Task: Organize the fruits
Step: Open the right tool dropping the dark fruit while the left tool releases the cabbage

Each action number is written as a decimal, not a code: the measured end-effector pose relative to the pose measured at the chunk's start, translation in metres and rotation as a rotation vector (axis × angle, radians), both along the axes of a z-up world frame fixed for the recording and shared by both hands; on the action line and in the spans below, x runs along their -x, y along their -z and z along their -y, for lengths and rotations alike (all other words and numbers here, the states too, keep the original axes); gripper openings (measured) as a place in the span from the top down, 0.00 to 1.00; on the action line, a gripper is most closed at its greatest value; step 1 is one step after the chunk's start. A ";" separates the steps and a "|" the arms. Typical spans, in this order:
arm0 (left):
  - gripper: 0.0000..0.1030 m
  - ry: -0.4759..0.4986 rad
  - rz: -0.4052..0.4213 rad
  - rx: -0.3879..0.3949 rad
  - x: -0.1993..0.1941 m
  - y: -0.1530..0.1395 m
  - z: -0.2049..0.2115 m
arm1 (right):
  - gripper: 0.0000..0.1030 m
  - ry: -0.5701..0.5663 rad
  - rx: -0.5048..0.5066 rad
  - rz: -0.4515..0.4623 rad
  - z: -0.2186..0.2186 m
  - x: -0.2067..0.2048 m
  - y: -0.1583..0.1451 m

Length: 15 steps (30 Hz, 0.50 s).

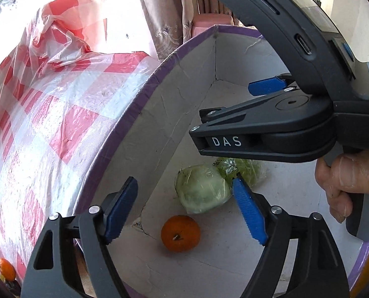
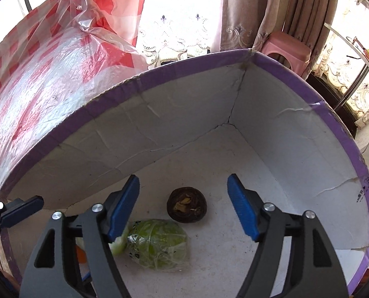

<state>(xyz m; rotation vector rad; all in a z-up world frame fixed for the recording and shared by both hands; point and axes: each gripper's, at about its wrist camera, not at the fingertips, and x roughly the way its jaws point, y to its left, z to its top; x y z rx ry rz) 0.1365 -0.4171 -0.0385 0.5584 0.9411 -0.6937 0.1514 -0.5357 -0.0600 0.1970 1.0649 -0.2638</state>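
Your left gripper (image 1: 184,207) hangs over a white-lined cardboard box (image 1: 144,114) with a purple rim, its blue pads spread wide with nothing pressed between them. On the box floor below lies an orange (image 1: 180,233), stem dimple facing up. Just beyond the orange sits a pale green round fruit (image 1: 202,191), and touching that one on its far side is a green fruit in a clear wrapper (image 1: 250,171).

Your right gripper (image 2: 183,207) is released as well, pads standing apart and touching nothing. Seen through it, a dark brown, shrivelled round fruit (image 2: 187,204) rests on the box floor between the pads and beyond them. The wrapped green fruit (image 2: 157,243) lies nearer the camera, partly under the gripper's left finger.

In the left wrist view, your right gripper (image 1: 246,99) reaches into the box from the right, with your hand (image 1: 343,186) on its handle.

A red-and-white checked plastic sheet (image 1: 47,124) covers the bench beside the box. A second orange (image 1: 6,269) shows at the lower left edge of the left wrist view, outside the box.
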 end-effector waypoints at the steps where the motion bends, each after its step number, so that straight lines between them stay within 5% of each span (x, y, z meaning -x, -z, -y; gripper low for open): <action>1: 0.24 0.000 0.003 0.000 0.001 0.001 0.001 | 0.24 0.002 0.000 0.005 0.001 0.001 -0.001; 15: 0.15 -0.077 0.085 0.151 0.003 -0.028 -0.016 | 0.15 0.155 0.002 0.252 0.021 0.039 -0.059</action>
